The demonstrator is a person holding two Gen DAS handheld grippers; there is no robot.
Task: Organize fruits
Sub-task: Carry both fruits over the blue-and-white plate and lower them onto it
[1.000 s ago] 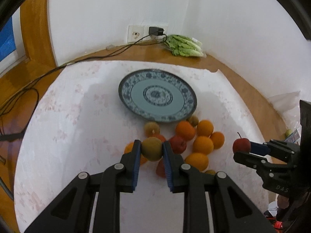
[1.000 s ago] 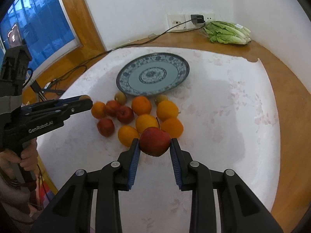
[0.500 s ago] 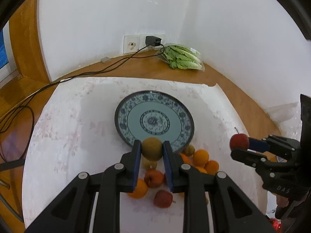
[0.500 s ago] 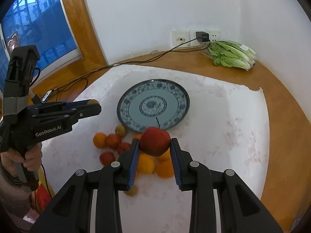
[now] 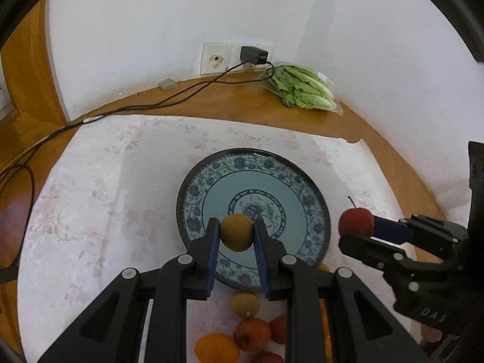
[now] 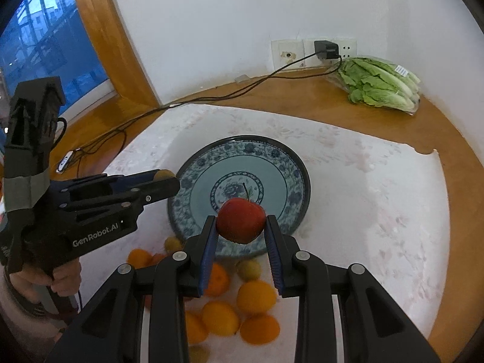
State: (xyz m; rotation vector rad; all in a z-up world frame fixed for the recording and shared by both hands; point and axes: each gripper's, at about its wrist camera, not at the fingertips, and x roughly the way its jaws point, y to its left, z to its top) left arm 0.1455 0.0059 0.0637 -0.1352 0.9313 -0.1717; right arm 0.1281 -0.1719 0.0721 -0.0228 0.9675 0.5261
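Note:
My left gripper [image 5: 236, 233] is shut on a brownish-yellow kiwi [image 5: 236, 232], held over the near part of the blue patterned plate [image 5: 211, 181]. My right gripper [image 6: 241, 227] is shut on a red apple [image 6: 241, 224] with a stem, held over the plate's [image 6: 284, 160] near rim. In the left wrist view the right gripper [image 5: 360, 230] shows at the right with the apple [image 5: 355, 221]. In the right wrist view the left gripper [image 6: 163, 181] reaches in from the left. Several oranges [image 6: 256, 299], small apples [image 5: 251, 334] and kiwis [image 5: 243, 304] lie on the cloth in front of the plate.
A white flowered cloth [image 5: 90, 211] covers the round wooden table [image 6: 393, 127]. Bagged lettuce [image 6: 381, 83] lies at the back by the wall. A black cable [image 5: 151, 104] runs from the wall socket [image 5: 251, 54] along the table's left edge. A hand [image 6: 65, 278] holds the left gripper's handle.
Both grippers have carried their fruit forward from above the fruit pile to over the plate. The pile now lies beneath and behind the fingers.

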